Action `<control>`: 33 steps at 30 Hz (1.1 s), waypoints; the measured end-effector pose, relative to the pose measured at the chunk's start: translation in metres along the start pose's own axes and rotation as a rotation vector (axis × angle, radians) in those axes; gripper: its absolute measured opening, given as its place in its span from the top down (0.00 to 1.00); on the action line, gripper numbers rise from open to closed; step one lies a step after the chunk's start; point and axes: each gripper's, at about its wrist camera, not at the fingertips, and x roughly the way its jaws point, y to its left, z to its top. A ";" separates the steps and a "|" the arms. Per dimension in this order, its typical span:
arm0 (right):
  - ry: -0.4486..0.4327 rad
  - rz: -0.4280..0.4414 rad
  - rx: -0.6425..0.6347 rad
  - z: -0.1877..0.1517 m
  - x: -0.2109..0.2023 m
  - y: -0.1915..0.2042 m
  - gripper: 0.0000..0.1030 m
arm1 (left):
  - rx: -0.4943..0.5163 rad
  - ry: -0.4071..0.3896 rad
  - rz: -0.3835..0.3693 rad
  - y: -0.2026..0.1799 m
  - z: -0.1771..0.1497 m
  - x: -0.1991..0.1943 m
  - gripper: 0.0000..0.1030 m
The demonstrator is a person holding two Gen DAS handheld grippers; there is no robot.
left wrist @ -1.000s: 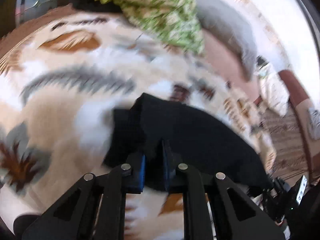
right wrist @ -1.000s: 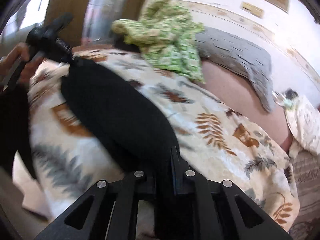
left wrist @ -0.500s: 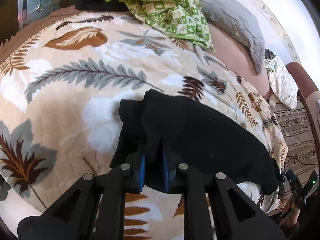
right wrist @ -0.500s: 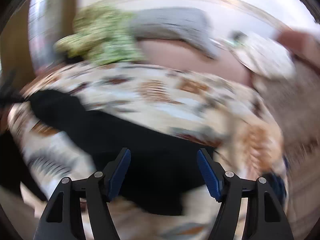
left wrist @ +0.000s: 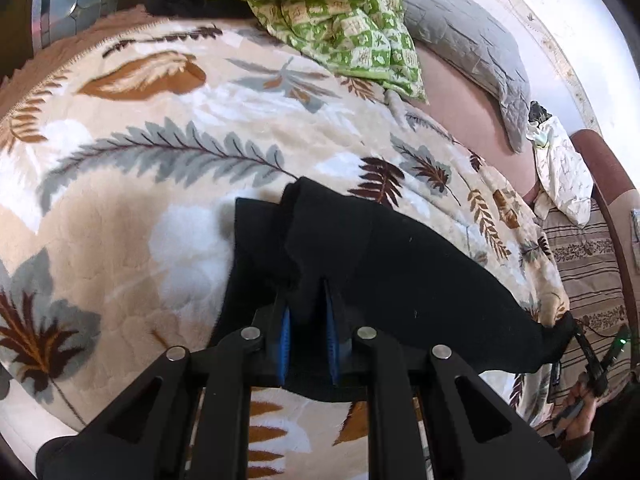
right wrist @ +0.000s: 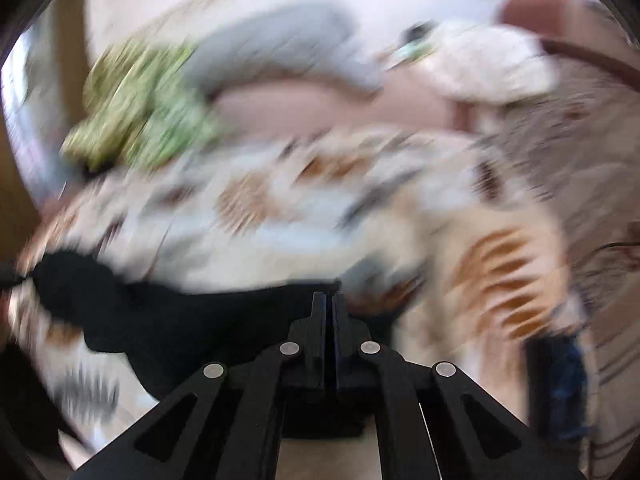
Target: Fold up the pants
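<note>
The black pants (left wrist: 400, 272) lie across the near edge of the leaf-print blanket (left wrist: 160, 168) on the bed. The left gripper (left wrist: 307, 312) clamps their bunched end. The right gripper (right wrist: 329, 312) has just snapped closed at the pants' far edge, whether on cloth is unclear. Open blanket lies beyond.

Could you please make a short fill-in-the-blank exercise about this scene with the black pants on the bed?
1. The left gripper is shut on a bunch of the soft ____ pants.
2. The pants lie on a fleece blanket printed with ____.
3. The crumpled patterned cloth at the far end of the bed is ____ and white.
4. The jaws of the right gripper, which have just been closing, are ____.

Missing words: black; leaves; green; shut
</note>
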 end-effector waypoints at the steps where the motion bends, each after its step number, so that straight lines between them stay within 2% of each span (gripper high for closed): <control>1: 0.001 -0.019 0.015 0.002 0.003 -0.006 0.99 | -0.004 0.009 -0.001 -0.001 -0.001 0.003 0.88; 4: 0.068 -0.131 -0.033 -0.005 0.033 -0.009 0.99 | 0.003 0.023 0.006 -0.004 -0.005 0.007 0.88; 7: 0.196 -0.173 -0.056 -0.020 0.063 -0.006 0.99 | -0.030 0.038 -0.031 0.002 0.000 0.004 0.88; 10: 0.166 -0.157 -0.030 -0.020 0.052 -0.010 0.99 | -0.047 0.035 -0.044 0.006 0.005 0.001 0.88; 15: 0.053 -0.108 0.003 0.011 0.023 -0.016 0.99 | -0.061 0.024 -0.063 0.007 0.008 -0.005 0.88; 17: 0.028 -0.108 -0.014 0.021 0.016 -0.012 0.99 | -0.074 0.017 -0.085 0.010 0.006 -0.013 0.81; 18: 0.018 -0.104 -0.022 0.022 0.013 -0.009 0.99 | -0.076 0.014 -0.096 0.011 0.005 -0.016 0.67; 19: 0.012 -0.106 -0.028 0.024 0.012 -0.008 0.99 | -0.072 0.006 -0.109 0.012 0.002 -0.023 0.45; 21: -0.001 -0.111 -0.030 0.025 0.012 -0.006 0.99 | -0.069 -0.011 -0.125 0.012 -0.002 -0.033 0.27; 23: 0.006 -0.110 -0.011 0.024 0.017 -0.009 0.99 | -0.042 -0.025 -0.119 0.010 -0.008 -0.044 0.25; 25: 0.011 -0.109 -0.002 0.024 0.024 -0.012 0.99 | -0.020 -0.020 -0.076 0.006 -0.012 -0.042 0.19; 28: 0.013 -0.107 0.004 0.023 0.029 -0.013 0.99 | 0.005 0.031 -0.029 0.001 -0.015 -0.024 0.19; 32: 0.016 -0.108 0.000 0.024 0.031 -0.012 0.99 | 0.033 0.066 -0.013 -0.010 -0.016 -0.003 0.21; 33: 0.018 -0.109 -0.003 0.024 0.032 -0.012 0.99 | 0.054 0.081 -0.010 -0.015 -0.015 0.002 0.38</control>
